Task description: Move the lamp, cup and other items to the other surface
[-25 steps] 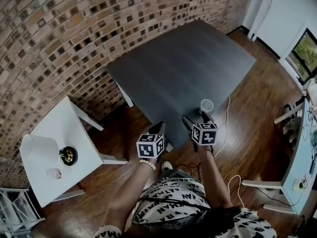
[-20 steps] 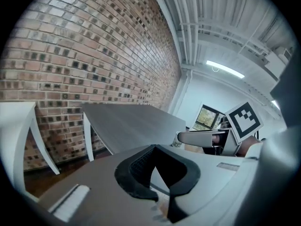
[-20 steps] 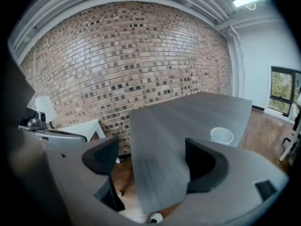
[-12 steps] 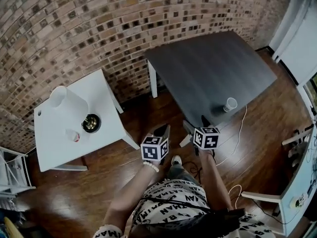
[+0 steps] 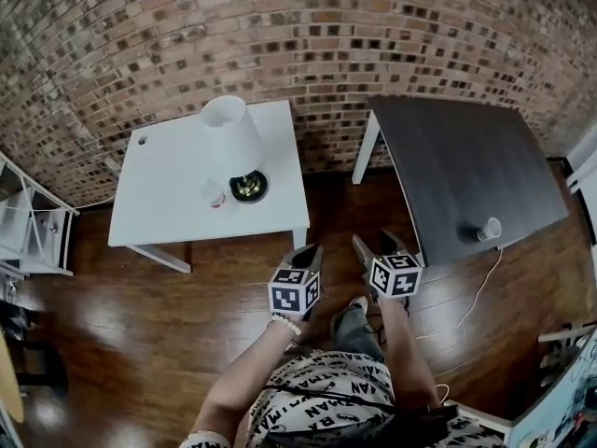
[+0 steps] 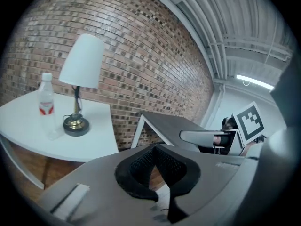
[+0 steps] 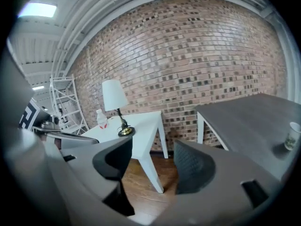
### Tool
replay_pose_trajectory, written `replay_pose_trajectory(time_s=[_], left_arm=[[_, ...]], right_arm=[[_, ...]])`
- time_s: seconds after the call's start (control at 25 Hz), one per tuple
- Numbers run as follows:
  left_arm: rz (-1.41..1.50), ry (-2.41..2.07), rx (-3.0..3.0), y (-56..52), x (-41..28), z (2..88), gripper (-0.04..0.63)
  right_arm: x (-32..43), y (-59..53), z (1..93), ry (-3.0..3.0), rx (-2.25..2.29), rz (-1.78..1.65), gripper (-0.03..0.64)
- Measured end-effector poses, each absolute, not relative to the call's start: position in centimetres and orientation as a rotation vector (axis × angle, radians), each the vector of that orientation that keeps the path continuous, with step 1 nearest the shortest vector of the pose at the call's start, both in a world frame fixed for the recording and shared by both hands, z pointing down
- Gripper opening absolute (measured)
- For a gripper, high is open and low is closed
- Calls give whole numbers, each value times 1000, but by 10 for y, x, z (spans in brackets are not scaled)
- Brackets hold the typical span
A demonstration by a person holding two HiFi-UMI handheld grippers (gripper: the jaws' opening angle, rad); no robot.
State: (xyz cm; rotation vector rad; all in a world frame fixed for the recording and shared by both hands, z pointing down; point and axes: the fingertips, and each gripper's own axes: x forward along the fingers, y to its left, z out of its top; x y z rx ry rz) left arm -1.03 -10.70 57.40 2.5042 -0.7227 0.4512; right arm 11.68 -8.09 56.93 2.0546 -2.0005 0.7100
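Narrowing just now, right tool (image 7: 149,165) half open and empty, left tool (image 6: 157,167) pressed shut, holding nothing.

Both pointed toward twelve o'clock: the left gripper (image 5: 305,254) was closed and empty; the right gripper (image 5: 374,246), jaws just narrowed, stood apart, empty.

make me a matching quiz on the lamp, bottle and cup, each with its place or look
Things:
A lamp
B plastic bottle
C paper cup

Descriptions:
1 near the edge of the dark grey table
2 red label, stands on the white table
3 white shade, brass base

Pairs: A-3, B-2, C-1
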Motion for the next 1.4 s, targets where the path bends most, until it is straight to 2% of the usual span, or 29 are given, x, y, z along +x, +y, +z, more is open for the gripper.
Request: replay_pose_trajectory(time_s=[0.24, 0.48, 0.64, 0.8, 1.4], left_arm=[[381, -951, 2417, -142, -101, 574, 0], [292, -1158, 2357, -185, -150, 571, 0], [276, -1236, 2325, -209, -162, 568, 0], [263, -1297, 2293, -237, -166, 566, 0], [270, -1446, 2208, -310, -173, 608, 0]], right_arm=[[26, -153, 571, -2180, 1835, 641, 265], [-33, -227, 576, -2329, 1623, 566, 264], [-53, -267, 583, -2352, 1537, 549, 262], [-66, -305, 591, -2374, 1473, 542, 290], [-107, -427, 637, -2524, 1313, 472, 268]])
